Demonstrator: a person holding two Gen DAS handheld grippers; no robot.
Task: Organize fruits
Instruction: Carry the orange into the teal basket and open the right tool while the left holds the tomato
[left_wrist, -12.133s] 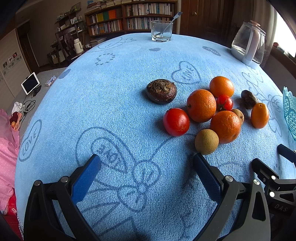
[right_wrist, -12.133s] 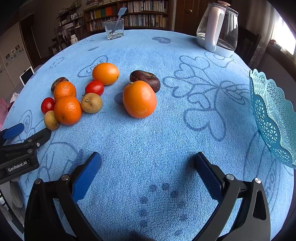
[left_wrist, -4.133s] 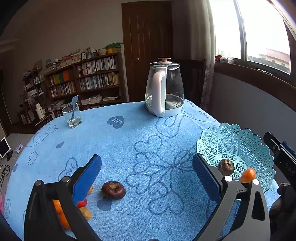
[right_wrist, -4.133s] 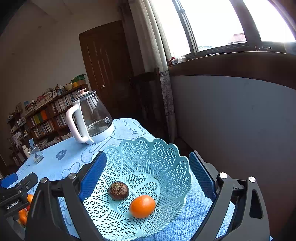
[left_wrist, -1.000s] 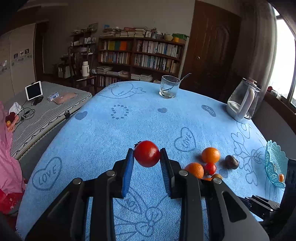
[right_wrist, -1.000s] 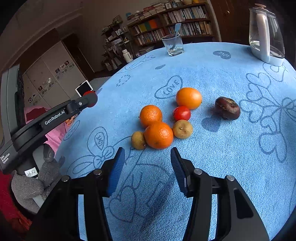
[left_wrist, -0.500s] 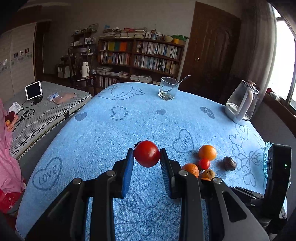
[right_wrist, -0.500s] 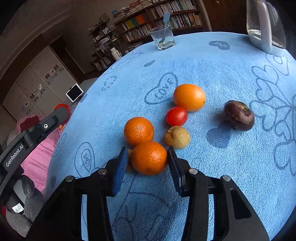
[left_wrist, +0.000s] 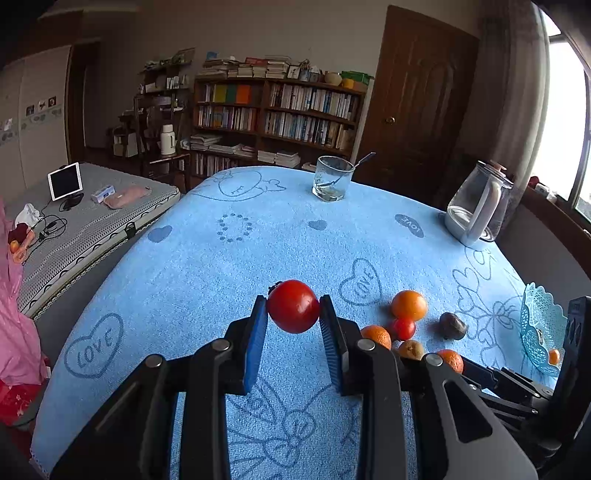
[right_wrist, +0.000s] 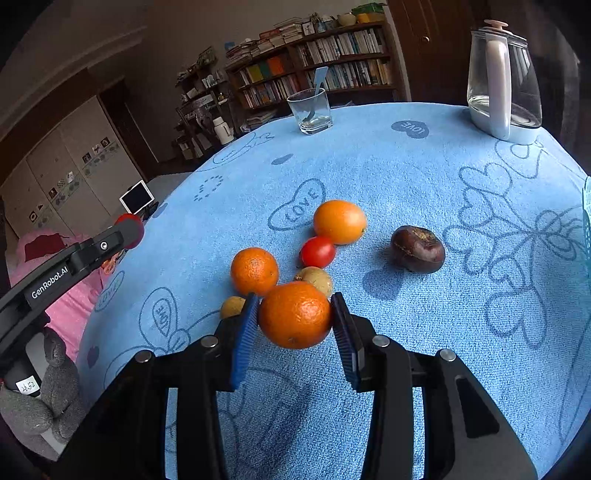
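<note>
The left gripper (left_wrist: 293, 314) pinches a red tomato (left_wrist: 293, 305) between its blue pads, holding it up above the blue tablecloth (left_wrist: 229, 266). To its right and a little ahead lies the rest of the fruit. Farther right, at the table's edge, stands the teal basket (left_wrist: 541, 314) with a small orange fruit (left_wrist: 553, 356) inside.

The right gripper (right_wrist: 295, 317) has just been closing its jaws and now clamps an orange (right_wrist: 295, 314), both pads pressed against its sides. Whether the orange is off the cloth cannot be told. Just beyond the left pad sit a second orange (right_wrist: 254, 271) and a small brownish fruit (right_wrist: 232, 306); another brownish fruit (right_wrist: 317, 278) lies right behind the held orange, touching or nearly touching it. Ahead of that are a small tomato (right_wrist: 317, 252) and a smooth orange fruit (right_wrist: 340, 221), side by side. A dark brown fruit (right_wrist: 417, 249) lies apart, ahead and to the right of the gripper.

Far ahead on the cloth stand a glass (right_wrist: 310, 110) with a spoon in it and, to the right, a clear kettle (right_wrist: 502, 81) with a white handle.
</note>
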